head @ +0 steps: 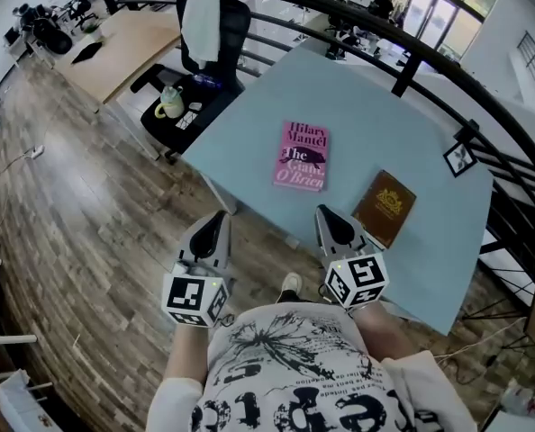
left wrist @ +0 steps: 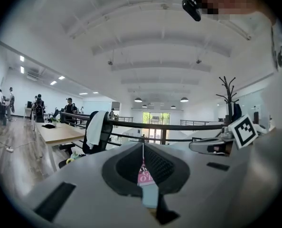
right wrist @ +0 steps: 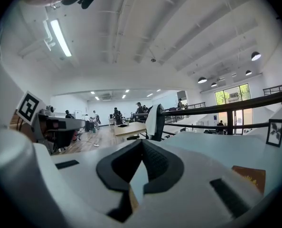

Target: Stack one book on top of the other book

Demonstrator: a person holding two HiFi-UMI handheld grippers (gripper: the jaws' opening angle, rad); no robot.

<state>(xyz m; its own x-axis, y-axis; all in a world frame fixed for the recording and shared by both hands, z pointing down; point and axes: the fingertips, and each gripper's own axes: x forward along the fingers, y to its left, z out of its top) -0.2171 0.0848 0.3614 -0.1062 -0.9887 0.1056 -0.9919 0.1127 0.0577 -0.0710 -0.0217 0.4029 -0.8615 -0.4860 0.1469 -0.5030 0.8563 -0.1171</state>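
A pink book (head: pixel 301 156) lies flat on the pale blue table (head: pixel 376 124), near its front edge. To its right lies a brown book (head: pixel 385 207) with a gold emblem. Both grippers hang in the air before the table's near edge, side by side. My left gripper (head: pixel 218 218) is shut and empty, short of the table's left corner; a sliver of the pink book (left wrist: pixel 144 175) shows through its jaw notch. My right gripper (head: pixel 326 213) is shut and empty at the table's edge, left of the brown book (right wrist: pixel 249 176).
An office chair (head: pixel 200 52) with a white cloth and small items on its seat stands at the table's far left. A black railing (head: pixel 412 48) curves behind the table. A small framed picture (head: pixel 459 157) stands at the right. Wooden floor spreads to the left.
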